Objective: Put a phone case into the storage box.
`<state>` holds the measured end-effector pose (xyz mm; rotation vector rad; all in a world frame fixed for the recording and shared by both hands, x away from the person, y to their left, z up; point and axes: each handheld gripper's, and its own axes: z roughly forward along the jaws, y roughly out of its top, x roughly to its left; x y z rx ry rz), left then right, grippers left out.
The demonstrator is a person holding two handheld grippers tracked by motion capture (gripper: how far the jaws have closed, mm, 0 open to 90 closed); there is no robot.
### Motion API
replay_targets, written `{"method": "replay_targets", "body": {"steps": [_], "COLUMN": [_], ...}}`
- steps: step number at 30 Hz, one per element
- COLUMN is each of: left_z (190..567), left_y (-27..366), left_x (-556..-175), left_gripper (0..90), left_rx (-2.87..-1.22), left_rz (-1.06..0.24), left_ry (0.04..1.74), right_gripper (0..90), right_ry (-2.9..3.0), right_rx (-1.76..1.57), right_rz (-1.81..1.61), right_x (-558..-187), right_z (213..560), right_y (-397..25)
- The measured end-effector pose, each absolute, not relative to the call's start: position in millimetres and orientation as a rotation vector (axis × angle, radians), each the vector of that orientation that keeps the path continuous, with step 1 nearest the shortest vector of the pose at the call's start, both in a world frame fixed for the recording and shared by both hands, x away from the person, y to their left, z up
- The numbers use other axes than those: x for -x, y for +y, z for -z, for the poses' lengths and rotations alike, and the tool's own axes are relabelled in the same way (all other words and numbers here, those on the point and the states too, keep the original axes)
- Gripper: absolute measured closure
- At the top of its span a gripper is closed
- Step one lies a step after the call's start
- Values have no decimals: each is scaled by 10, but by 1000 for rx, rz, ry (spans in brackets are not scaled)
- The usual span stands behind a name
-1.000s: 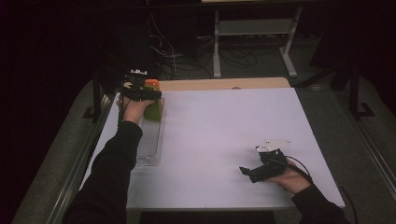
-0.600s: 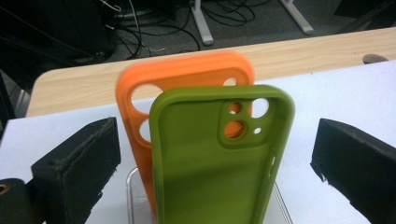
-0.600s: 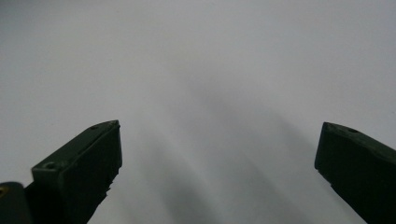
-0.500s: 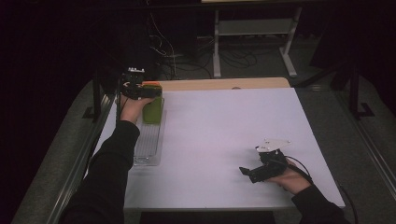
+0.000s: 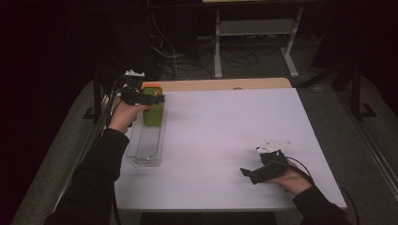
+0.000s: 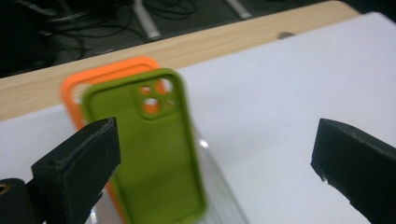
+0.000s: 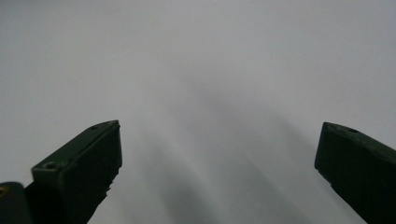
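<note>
- We see the left gripper (image 5: pixel 149 98) at the table's far left, jaws wide apart, gripping nothing.
- A green phone case (image 6: pixel 154 154) stands upright in the clear rack (image 5: pixel 146 145), just before an orange phone case (image 6: pixel 72 91).
- The right gripper (image 5: pixel 251 172) rests on the white table (image 5: pixel 225 136) near right, jaws apart.

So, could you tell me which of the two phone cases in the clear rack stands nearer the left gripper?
The green phone case: it stands in front, toward the open left gripper, and partly hides the orange phone case behind it in the clear rack.
</note>
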<state>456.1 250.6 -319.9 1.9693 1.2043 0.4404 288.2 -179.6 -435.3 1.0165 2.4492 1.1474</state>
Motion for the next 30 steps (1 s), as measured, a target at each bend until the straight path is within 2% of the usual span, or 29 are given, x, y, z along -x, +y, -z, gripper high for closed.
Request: {"method": "replay_targets", "body": {"steps": [12,30], "left_z": [3201,3442], "left_y": [2499,2518], "left_x": [-4126,-3563], "left_gripper": [8,0], "left_rx": [-1995,-1999], "left_rz": [-336,-269], "left_ry": [1014,862], "right_gripper": [0,0], "right_ry": [2440,2433], "right_rx": [-1018,-1022], "right_rz": [-1172,-1190], "right_x": [-2887,-2879], "right_z": [4333,4295], "right_y": [-1816,-1839]}}
